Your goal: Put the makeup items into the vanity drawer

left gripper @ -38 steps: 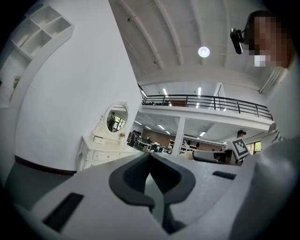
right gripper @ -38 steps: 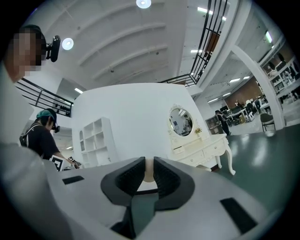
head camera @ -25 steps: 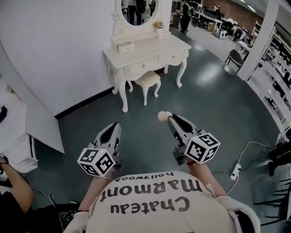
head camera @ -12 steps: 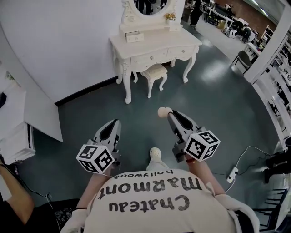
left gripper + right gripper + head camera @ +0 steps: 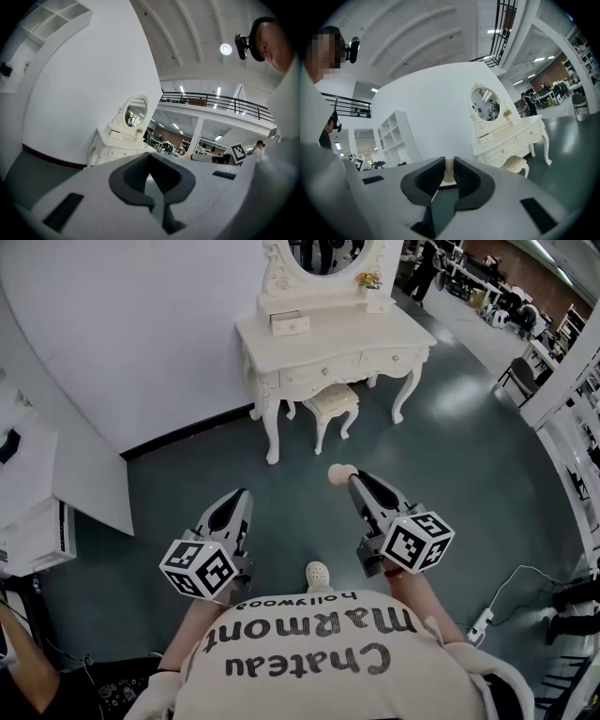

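The white vanity table (image 5: pixel 337 338) with its shut drawers (image 5: pixel 319 371) and oval mirror (image 5: pixel 328 254) stands against the wall, well ahead of both grippers. In the head view my right gripper (image 5: pixel 352 476) is shut on a beige makeup sponge (image 5: pixel 339 473) that sticks out past its tips. That sponge (image 5: pixel 449 169) shows between the dark pads in the right gripper view, with the vanity (image 5: pixel 511 138) beyond. My left gripper (image 5: pixel 234 495) is held level beside it, shut and holding nothing. The left gripper view also shows the vanity (image 5: pixel 117 145) far off.
A small cushioned stool (image 5: pixel 333 401) sits under the vanity. A little box (image 5: pixel 289 324) and a flower pot (image 5: pixel 372 280) rest on its top. White shelving (image 5: pixel 37 493) stands at left. A power strip with cable (image 5: pixel 483 620) lies on the floor at right.
The vanity has slid lower and to the right in the head view as the person walks toward it. A shoe has come into view. Both grippers keep their pose and the sponge stays held.
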A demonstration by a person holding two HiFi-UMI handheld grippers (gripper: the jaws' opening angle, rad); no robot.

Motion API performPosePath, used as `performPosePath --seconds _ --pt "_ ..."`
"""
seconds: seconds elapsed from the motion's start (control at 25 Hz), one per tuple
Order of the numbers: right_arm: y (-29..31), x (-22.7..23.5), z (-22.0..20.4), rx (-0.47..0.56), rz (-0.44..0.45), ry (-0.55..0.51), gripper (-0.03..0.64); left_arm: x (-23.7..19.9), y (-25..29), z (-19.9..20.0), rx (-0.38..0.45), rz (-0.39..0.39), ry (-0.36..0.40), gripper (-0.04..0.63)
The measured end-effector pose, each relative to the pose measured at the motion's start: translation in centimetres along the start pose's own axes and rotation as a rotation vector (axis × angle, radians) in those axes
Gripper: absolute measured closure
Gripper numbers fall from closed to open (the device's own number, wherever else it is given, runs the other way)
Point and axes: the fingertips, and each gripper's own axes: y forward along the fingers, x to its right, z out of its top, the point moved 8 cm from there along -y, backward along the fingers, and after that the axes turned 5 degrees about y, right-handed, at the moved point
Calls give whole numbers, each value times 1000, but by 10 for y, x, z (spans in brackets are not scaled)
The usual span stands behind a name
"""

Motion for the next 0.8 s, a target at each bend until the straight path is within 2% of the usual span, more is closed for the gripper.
performPosePath --seconds 0.44,0.68,0.8 --pt "49 78 73 18 61 -21 541 1 98 33 75 59 15 586" --pt "69 119 90 20 91 -16 541 4 138 32 87 80 33 586" --pt "78 137 90 10 93 4 541 1 152 27 73 96 19 586"
